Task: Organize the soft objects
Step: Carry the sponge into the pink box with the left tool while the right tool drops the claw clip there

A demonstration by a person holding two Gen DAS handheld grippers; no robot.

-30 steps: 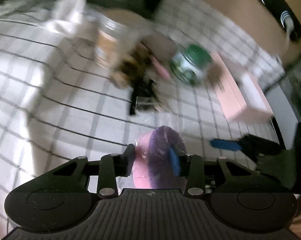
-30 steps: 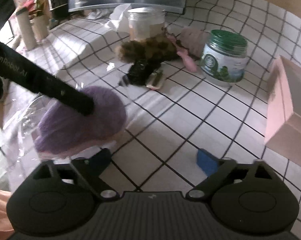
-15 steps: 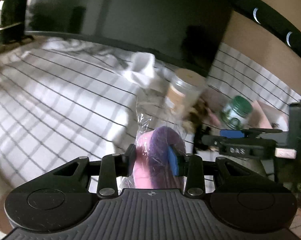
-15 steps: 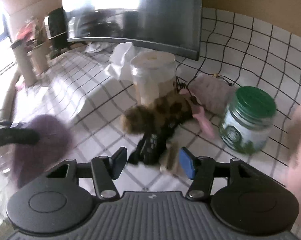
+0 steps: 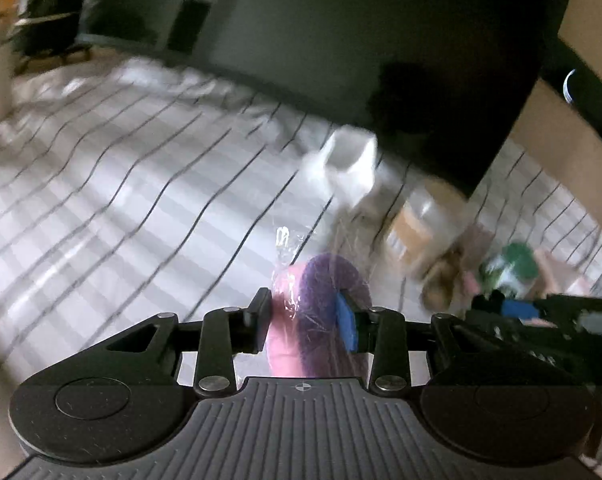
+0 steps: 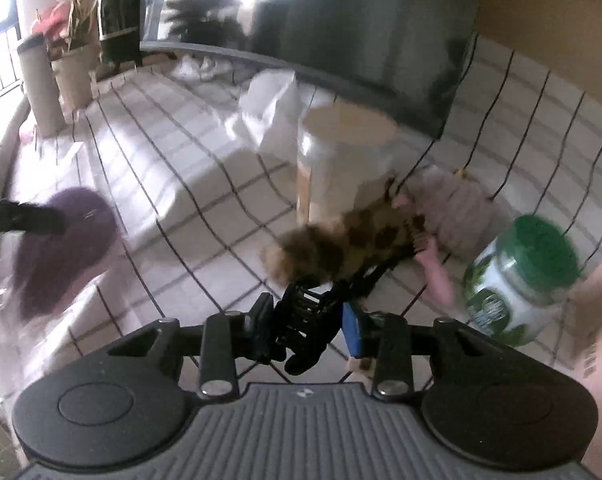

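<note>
**Two grips, both easy to lose**

Nearest, the left tool (image 5: 305,320) is clamped on the purple-and-pink plush (image 5: 321,312) in its clear wrap, held above the checked bench (image 5: 141,200); the slick film could let it slide out if the hand swings. The right tool (image 6: 307,330) has just been closing its jaws around the black hair claw (image 6: 309,332), which lies against the brown spotted fluffy item (image 6: 341,248); a pull may drag that along. Beyond, the green-lidded jar (image 6: 521,280) and the tall clear canister (image 6: 341,160) stand near enough to be knocked.
</note>
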